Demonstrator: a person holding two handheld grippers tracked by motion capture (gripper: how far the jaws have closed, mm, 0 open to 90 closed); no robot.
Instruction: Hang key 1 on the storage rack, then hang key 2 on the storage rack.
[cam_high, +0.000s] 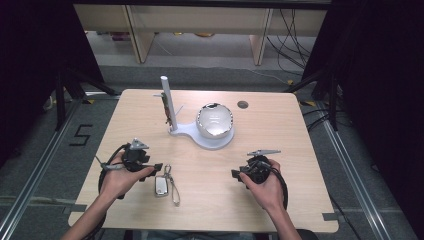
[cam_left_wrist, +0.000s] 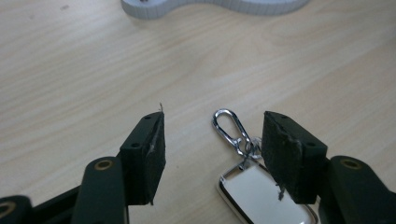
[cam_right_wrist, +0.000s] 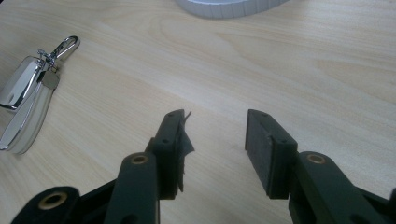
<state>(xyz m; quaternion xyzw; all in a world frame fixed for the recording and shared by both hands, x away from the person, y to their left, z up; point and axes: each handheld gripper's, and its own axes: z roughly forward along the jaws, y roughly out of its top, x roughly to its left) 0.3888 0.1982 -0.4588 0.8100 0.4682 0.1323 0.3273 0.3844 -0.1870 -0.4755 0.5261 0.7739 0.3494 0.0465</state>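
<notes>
Keychain (cam_high: 161, 185), a shiny silver tag with a clip and a pale strap (cam_high: 174, 189), is lying flat on the near-left part of the wooden table (cam_high: 280, 125), just right of the left gripper (cam_high: 152, 168) and well apart from the right gripper (cam_high: 239, 175). In the left gripper view the silver tag (cam_left_wrist: 261, 196) is sitting between the two black jaws, closer to the right-hand one, with its clip (cam_left_wrist: 229, 127) pointing away toward the far side; the jaws are standing wide apart and are not touching the metal as far as the picture shows, so the left gripper (cam_left_wrist: 212, 140) is released. The person's left hand (cam_high: 120, 177) is wrapping around that tool, resting low on the table.

The right hand (cam_high: 265, 187) is holding the right gripper near the right-centre of the table, its jaws pointing left. In the right gripper view the right gripper (cam_right_wrist: 215, 140) is also spreading its jaws with bare wood between them, released, while the keychain (cam_right_wrist: 28, 95) is lying far off at the left edge.

Farther back, near the table's middle, a white stand (cam_high: 200, 137) is carrying an upright white post (cam_high: 166, 102) and a shiny dome-like bowl (cam_high: 215, 120). A small round grommet (cam_high: 243, 104) is sitting in the tabletop beyond the bowl.
</notes>
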